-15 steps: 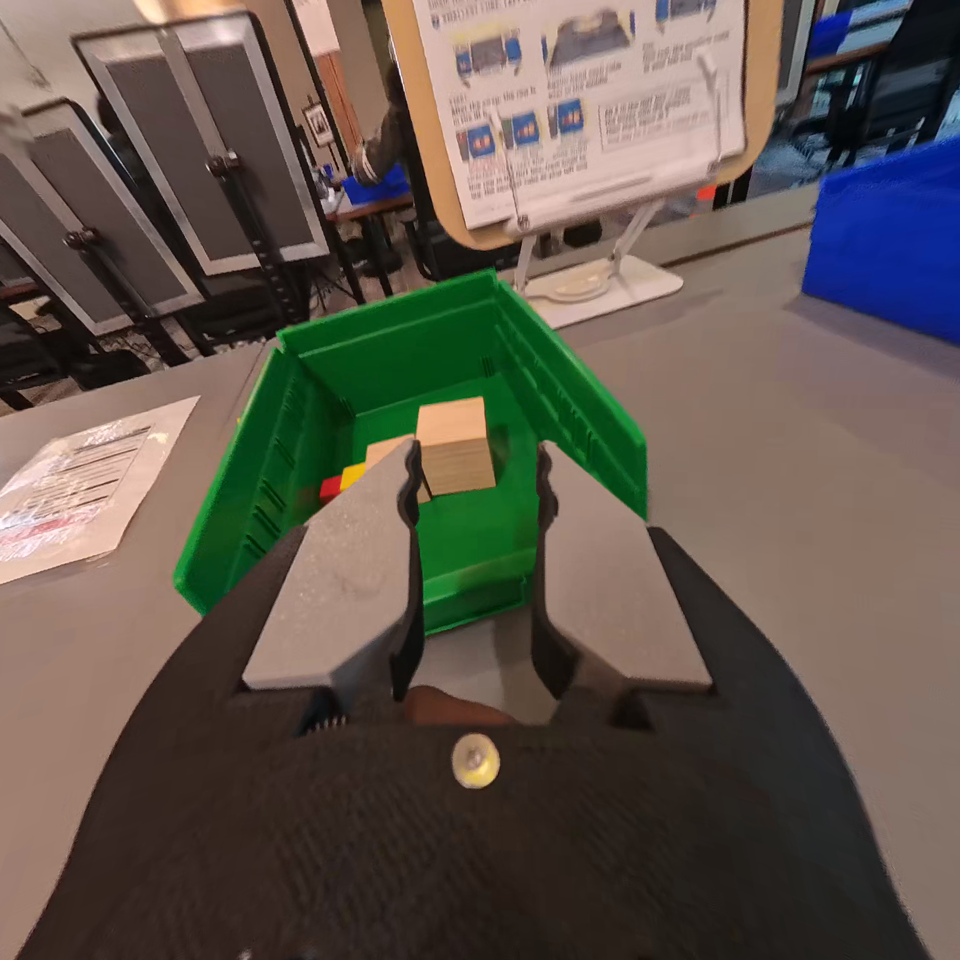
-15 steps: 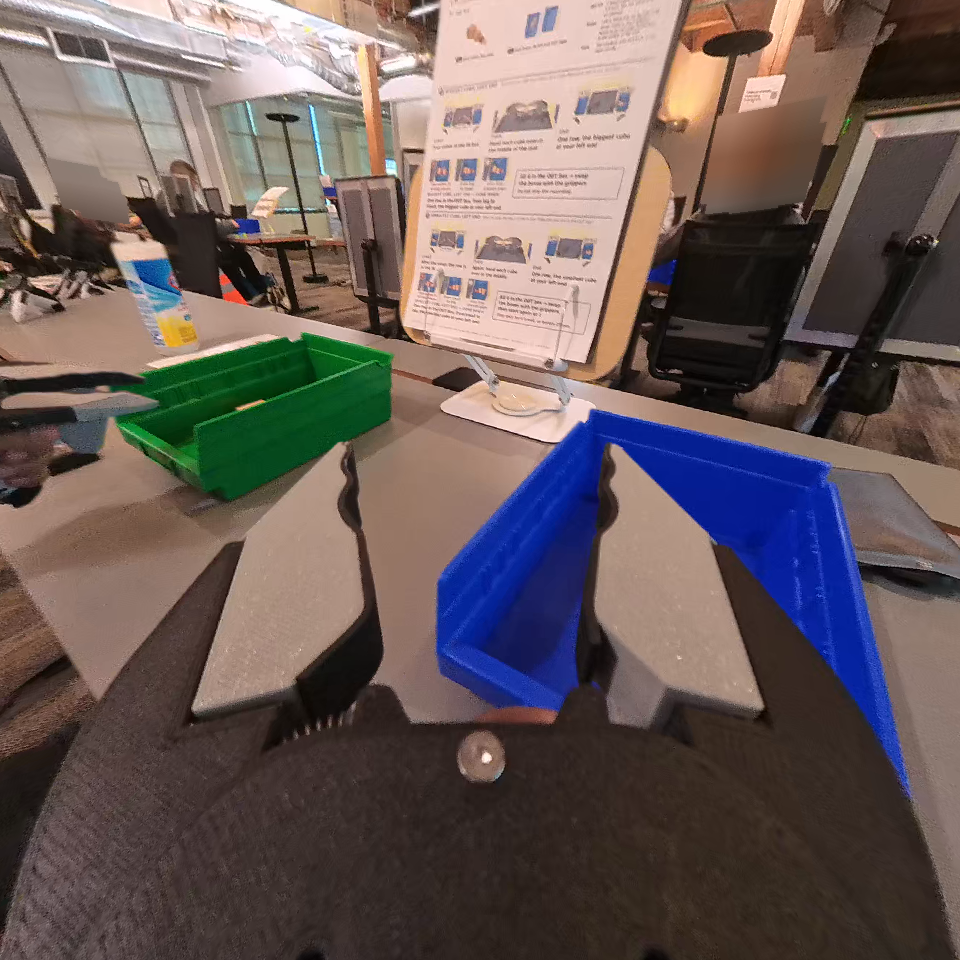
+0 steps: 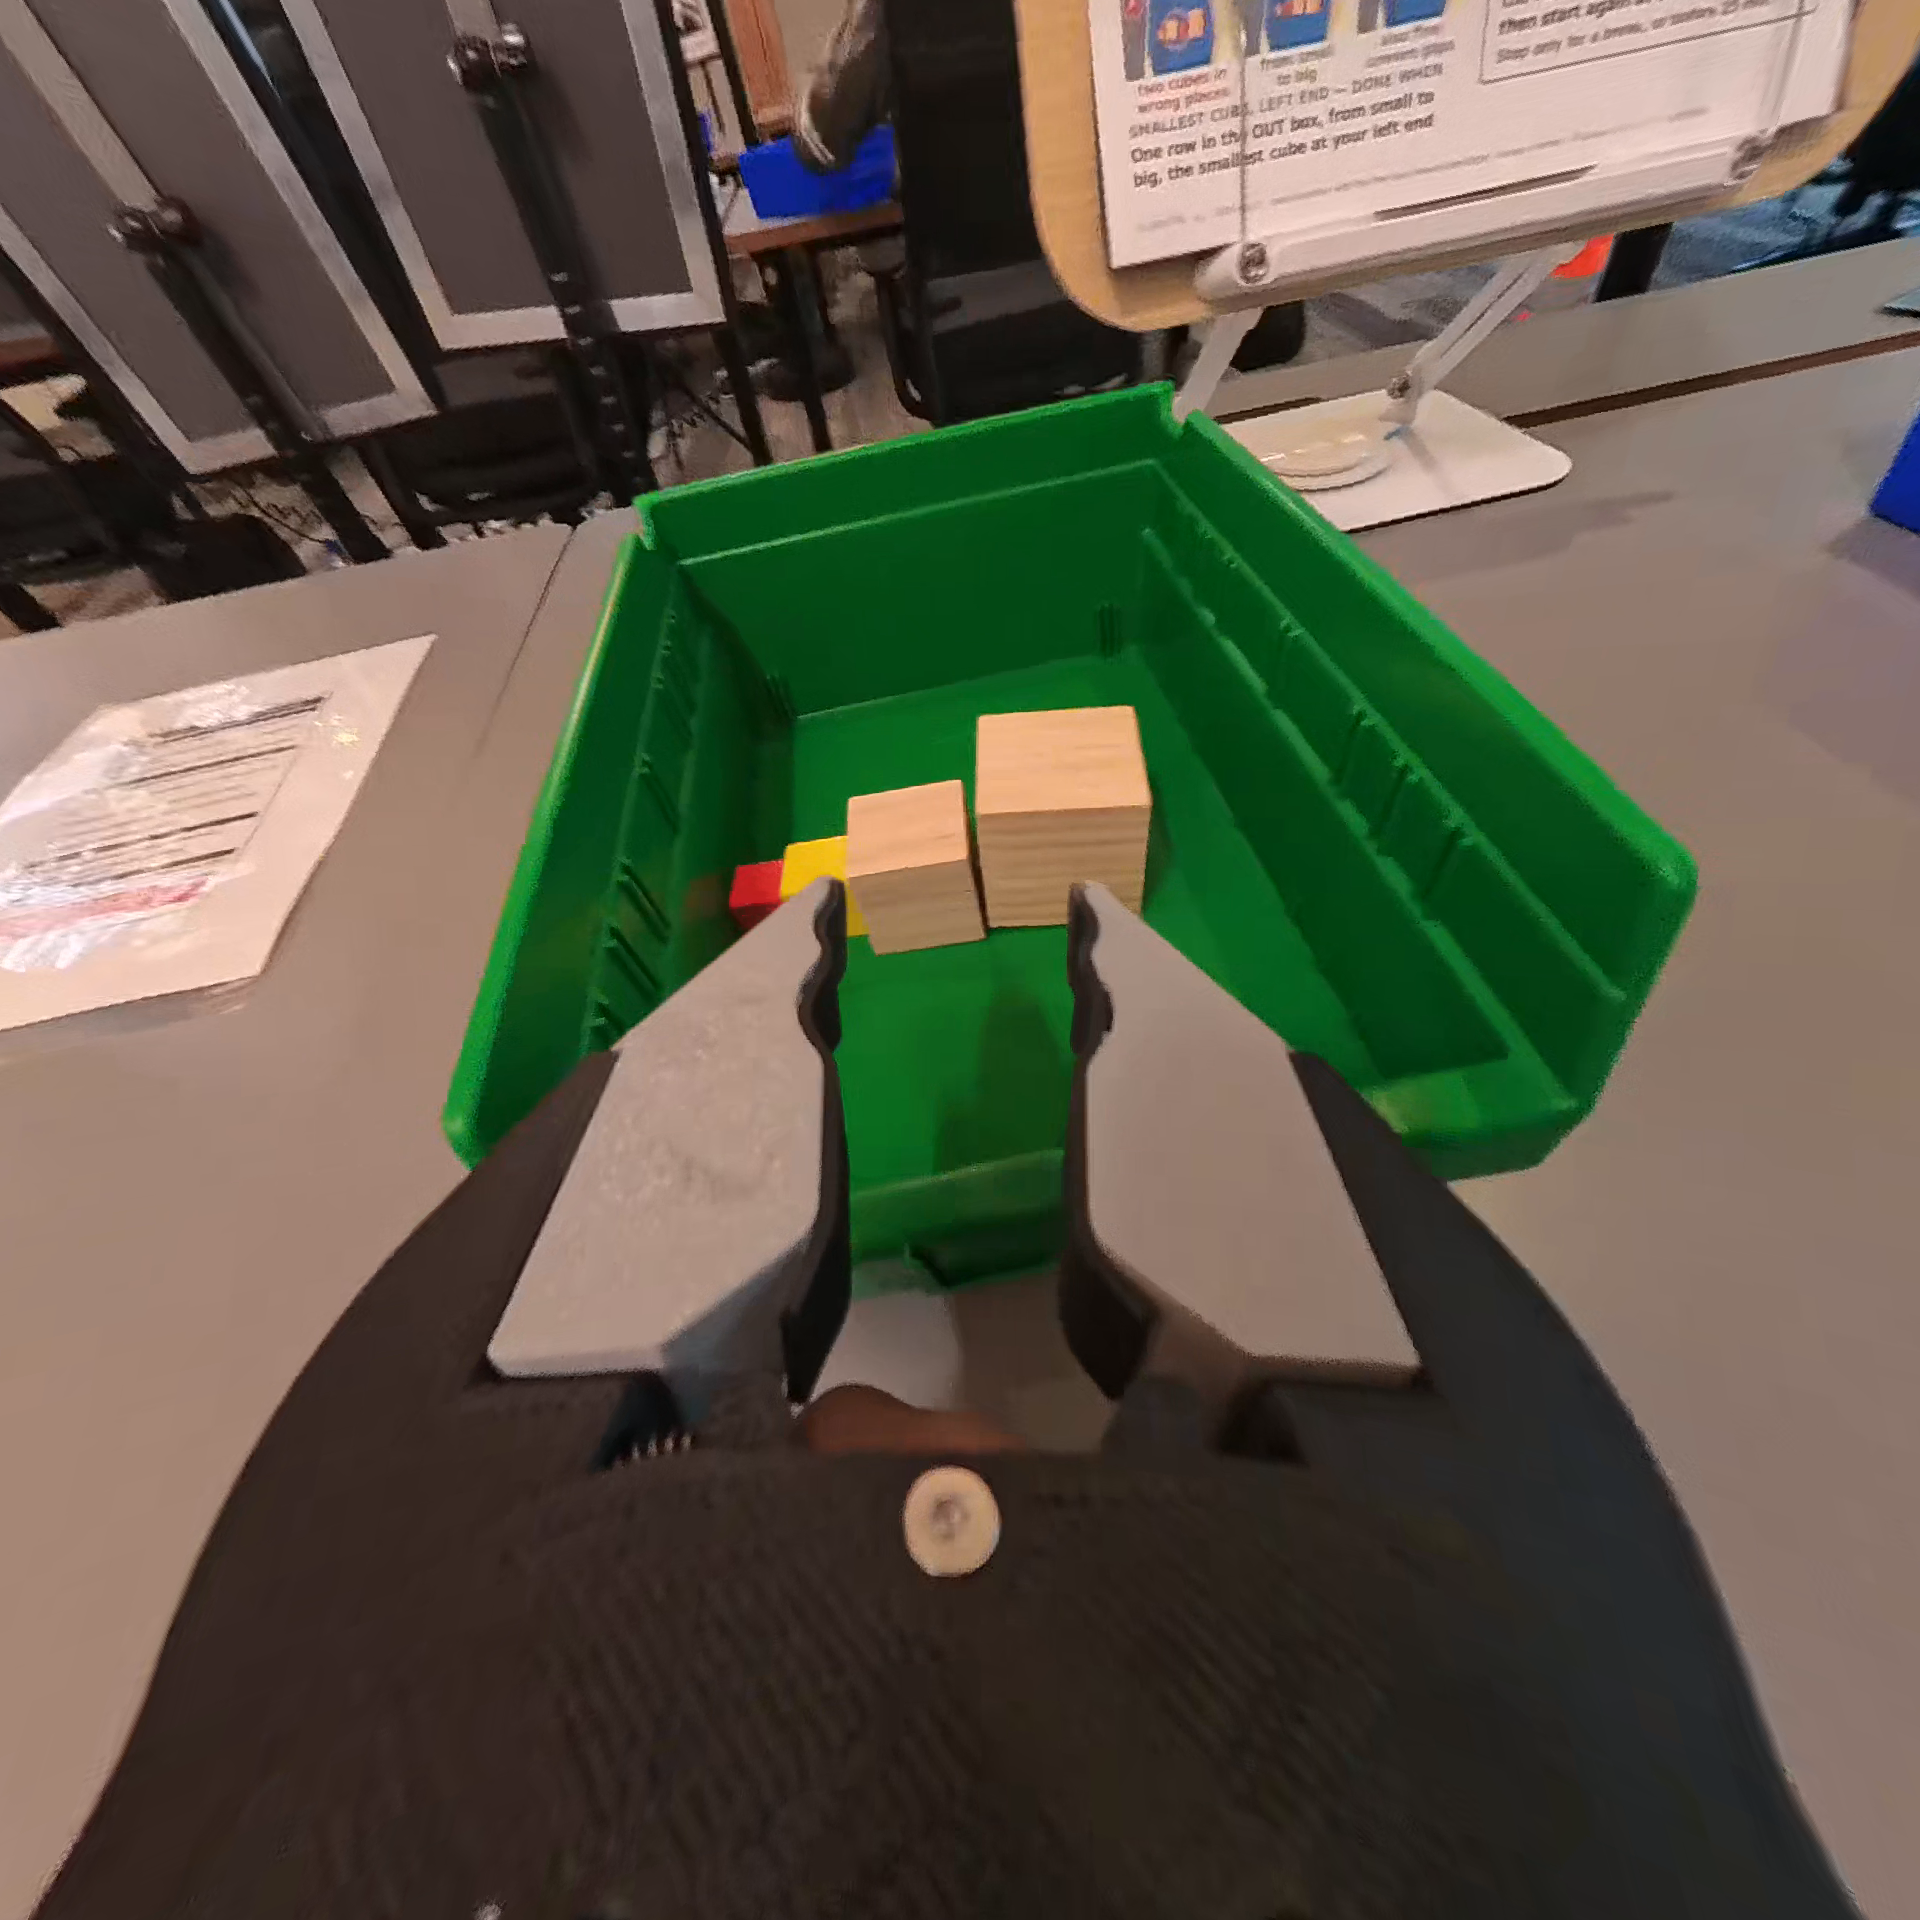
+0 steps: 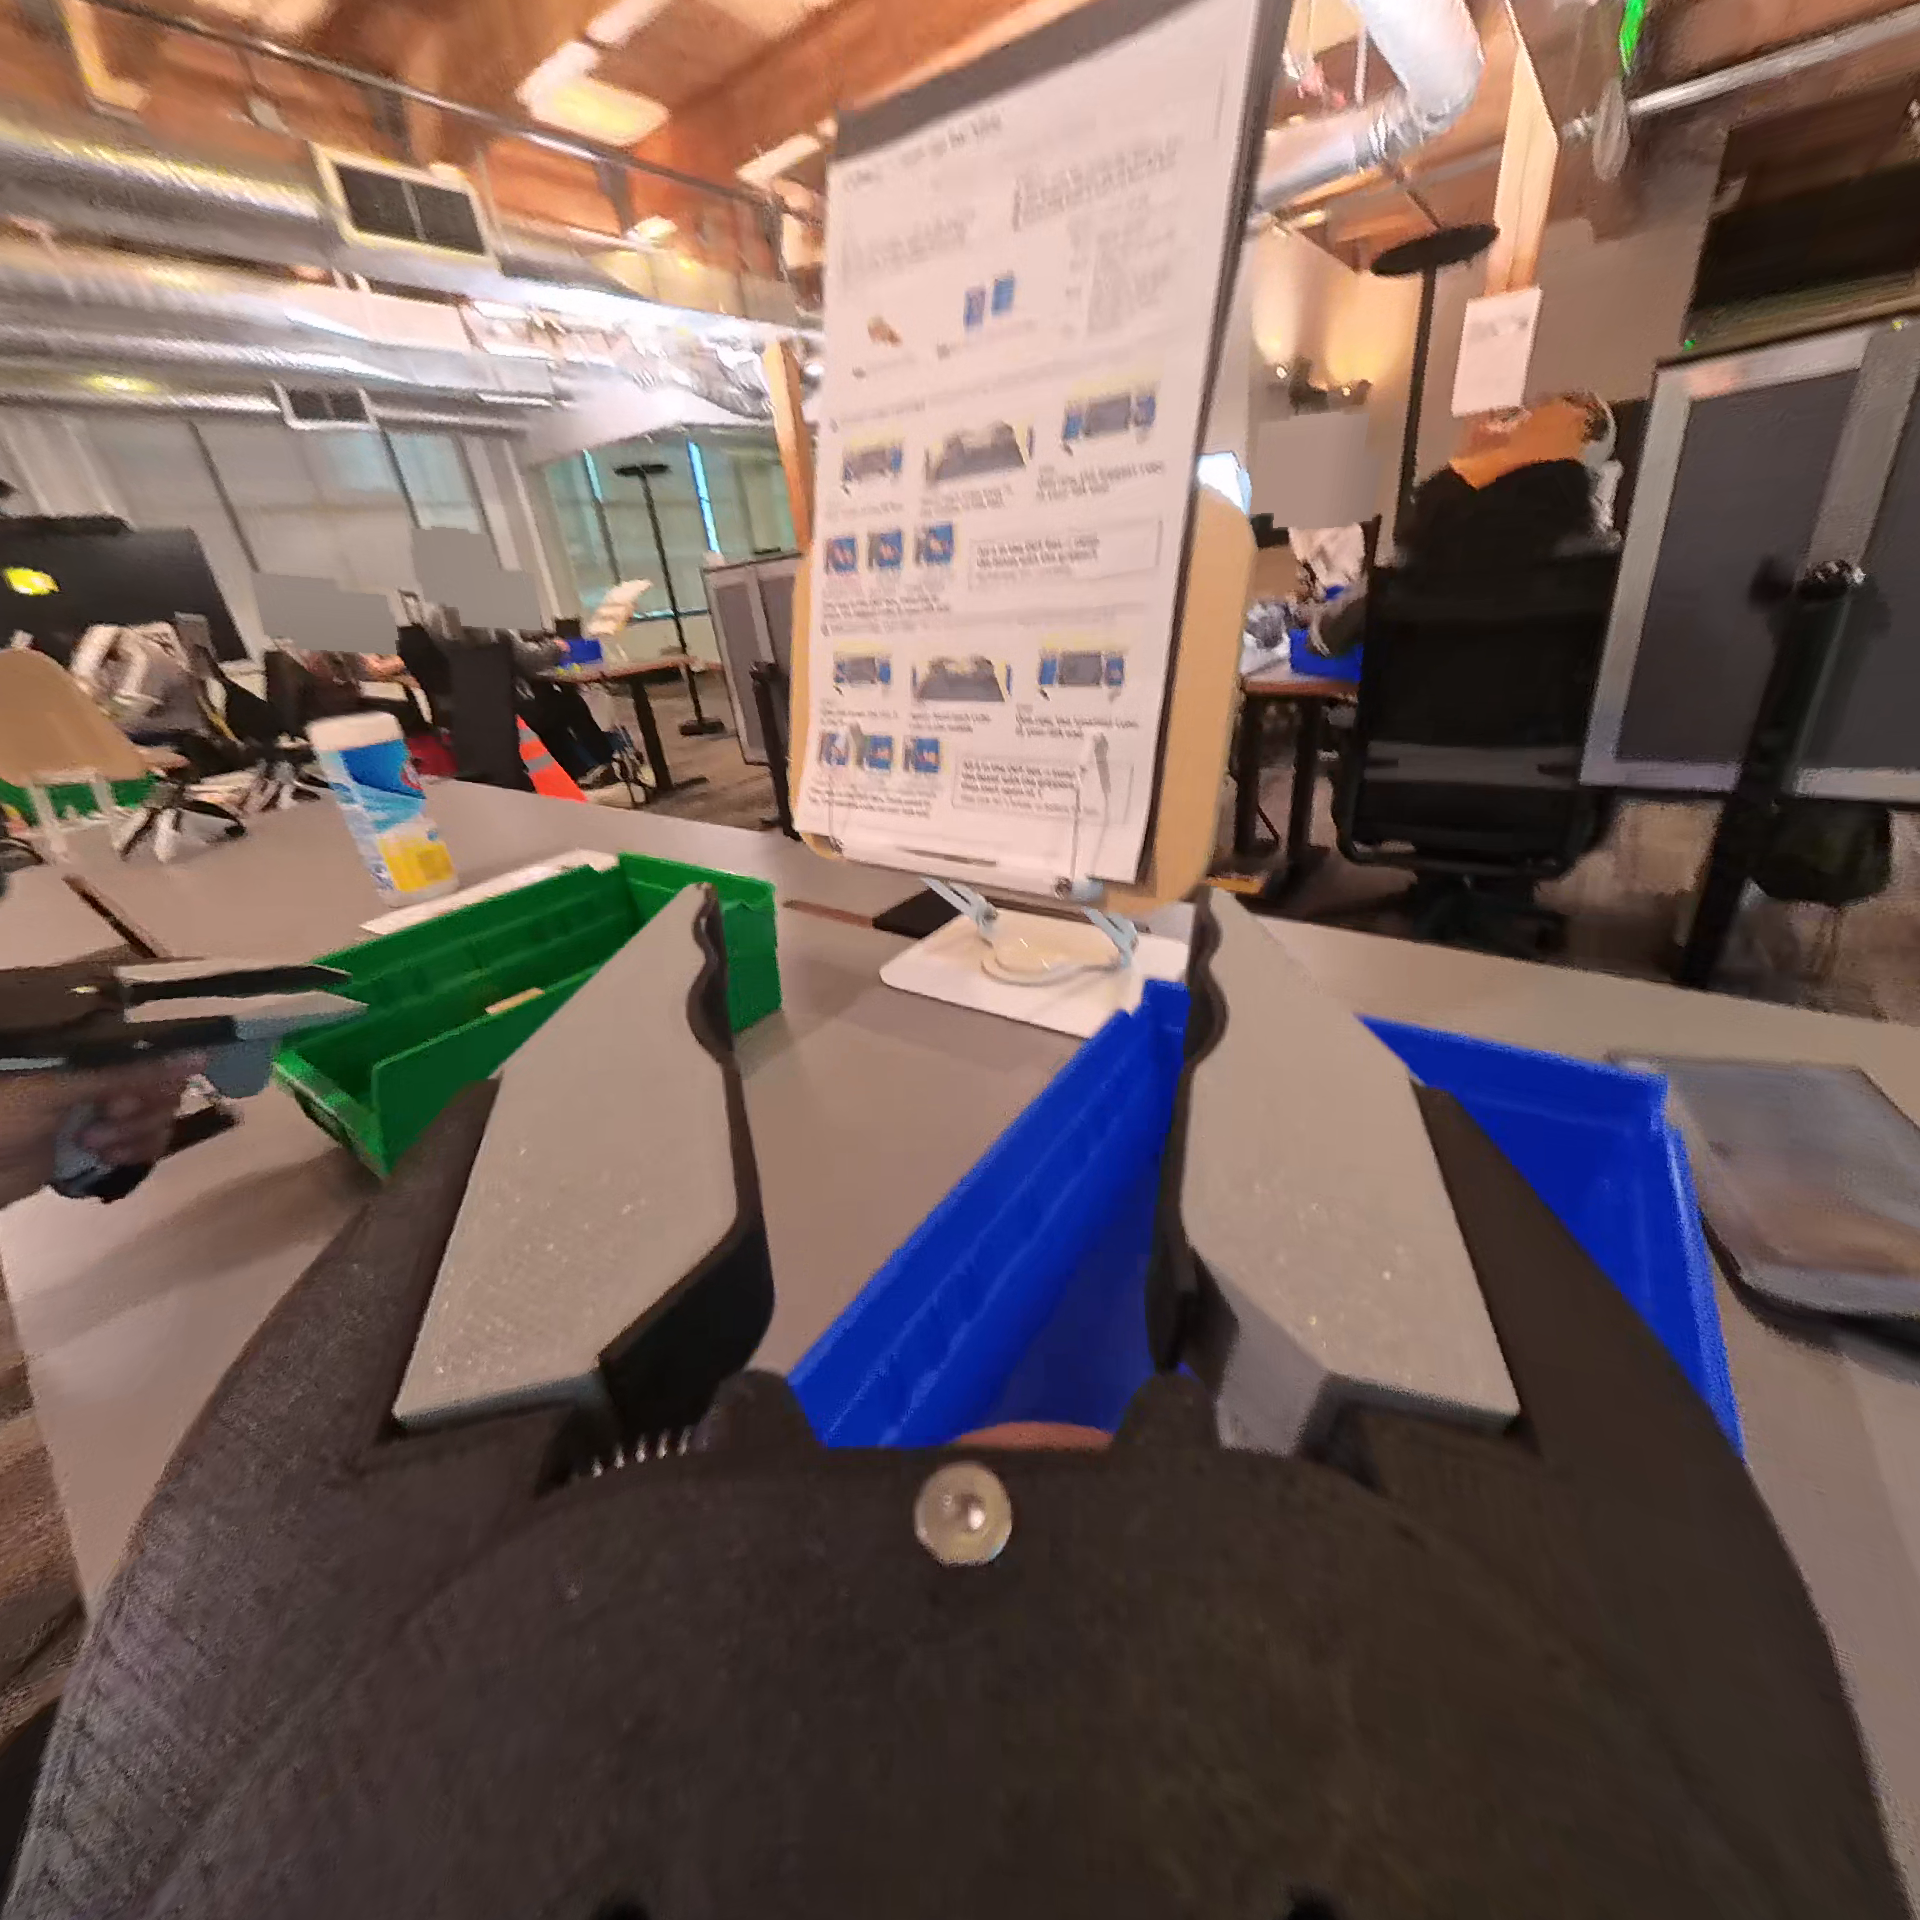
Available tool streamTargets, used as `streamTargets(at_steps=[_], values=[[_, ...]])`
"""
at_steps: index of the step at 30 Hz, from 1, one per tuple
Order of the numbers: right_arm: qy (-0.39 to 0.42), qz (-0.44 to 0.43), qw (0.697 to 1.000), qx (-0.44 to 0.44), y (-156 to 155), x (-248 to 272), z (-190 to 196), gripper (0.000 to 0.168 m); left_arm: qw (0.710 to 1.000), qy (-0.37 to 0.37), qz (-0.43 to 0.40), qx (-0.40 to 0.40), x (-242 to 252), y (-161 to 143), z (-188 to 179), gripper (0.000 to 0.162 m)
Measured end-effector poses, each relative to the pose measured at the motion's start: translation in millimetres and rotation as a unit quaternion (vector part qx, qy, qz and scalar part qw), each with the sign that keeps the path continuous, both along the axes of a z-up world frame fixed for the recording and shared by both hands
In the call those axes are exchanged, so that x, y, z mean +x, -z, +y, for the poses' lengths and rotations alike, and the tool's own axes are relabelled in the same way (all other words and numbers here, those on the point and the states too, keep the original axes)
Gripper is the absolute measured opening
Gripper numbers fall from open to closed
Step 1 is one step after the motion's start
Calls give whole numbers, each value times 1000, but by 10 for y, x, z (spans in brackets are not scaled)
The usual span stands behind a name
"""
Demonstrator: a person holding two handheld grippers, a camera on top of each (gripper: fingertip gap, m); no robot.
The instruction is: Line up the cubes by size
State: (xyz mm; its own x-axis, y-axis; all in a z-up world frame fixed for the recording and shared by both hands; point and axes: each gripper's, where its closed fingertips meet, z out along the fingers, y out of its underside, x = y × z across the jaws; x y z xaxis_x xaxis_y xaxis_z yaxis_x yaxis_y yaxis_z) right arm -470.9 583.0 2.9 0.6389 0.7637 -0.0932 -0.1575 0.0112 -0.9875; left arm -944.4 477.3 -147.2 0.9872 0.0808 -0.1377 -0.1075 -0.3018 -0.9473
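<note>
Grey counter [image 3: 312,1195] underneath. Ahead, grey framed panels [image 3: 260,208] stand on a dark floor. In the right view: wood ceiling [image 4: 935,62] with ducts [image 4: 1382,94], windows [image 4: 623,520] far left, black chair [image 4: 1475,707] right, floor lamp [image 4: 1429,312] behind.

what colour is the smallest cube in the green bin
Red: the smallest cube sits at the row's left end in the green bin, clearest in the left wrist view.

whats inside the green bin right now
Four cubes in a row in the green bin: red cube, yellow cube, small wooden cube, large wooden cube. The left gripper, jaws open, covers part of the yellow cube and the bin floor nearby.
</note>
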Motion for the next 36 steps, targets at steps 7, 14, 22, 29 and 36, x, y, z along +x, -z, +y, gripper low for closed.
streamTargets(at_steps=[7,14,22,29,36], values=[[-26,-10,1000,11,-144,-144,-187,97,998,10,-29,60,130,-328,-67,44],[-49,4,998,-30,-90,-235,-415,95,993,33,-53,98,244,-500,-276,46],[-4,-4,1000,-8,-223,-46,-584,63,980,-42,-160,110,-33,-481,-330,83],[-35,-80,995,-46,128,-196,-523,78,983,-51,-172,43,-169,-286,-204,62],[-43,-77,995,-35,95,-205,-484,78,989,-20,-85,-118,-355,-298,220,0]])
